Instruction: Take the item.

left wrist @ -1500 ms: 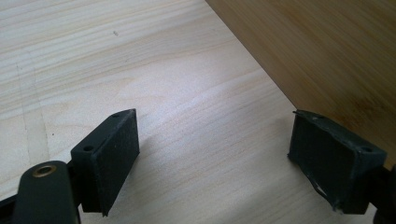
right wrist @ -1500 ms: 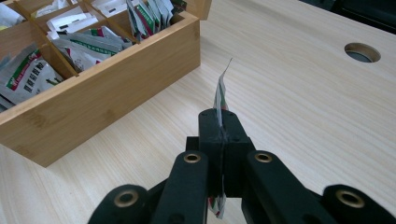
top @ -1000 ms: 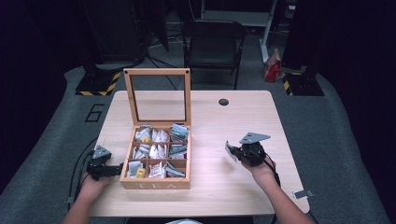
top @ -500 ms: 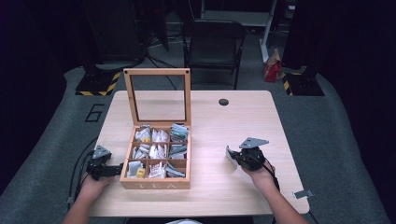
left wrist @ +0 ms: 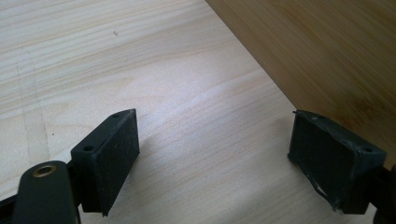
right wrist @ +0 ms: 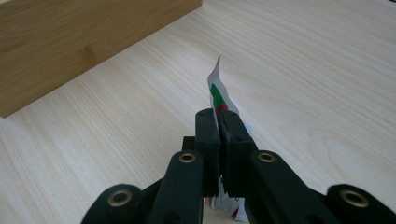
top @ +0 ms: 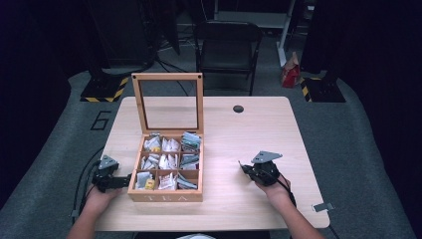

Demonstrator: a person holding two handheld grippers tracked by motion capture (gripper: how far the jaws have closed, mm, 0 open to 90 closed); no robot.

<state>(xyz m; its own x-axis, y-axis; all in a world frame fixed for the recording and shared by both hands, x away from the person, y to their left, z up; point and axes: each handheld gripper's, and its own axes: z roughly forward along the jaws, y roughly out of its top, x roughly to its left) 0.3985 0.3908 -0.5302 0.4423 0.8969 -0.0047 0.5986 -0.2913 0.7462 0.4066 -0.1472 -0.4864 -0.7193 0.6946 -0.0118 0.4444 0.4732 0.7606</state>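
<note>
A wooden tea box (top: 166,191) with its glass lid (top: 167,102) raised stands at the table's front left, its compartments full of tea packets (top: 166,159). My left gripper (top: 124,181) rests open on the table against the box's left wall (left wrist: 327,56), nothing between its pads (left wrist: 114,154). My right gripper (top: 245,168) is low over the table to the right of the box. In the right gripper view its jaws are shut on a white tea packet (right wrist: 218,93) with red and green print, edge up, just above the wood.
A small black round grommet (top: 238,108) sits near the table's far edge. A black folding chair (top: 226,47) stands behind the table. The box's right wall (right wrist: 70,42) lies left of my right gripper. Bare wood stretches around the right hand.
My right gripper has come down and toward the table's front with the packet. The left gripper and the box have stayed in place.
</note>
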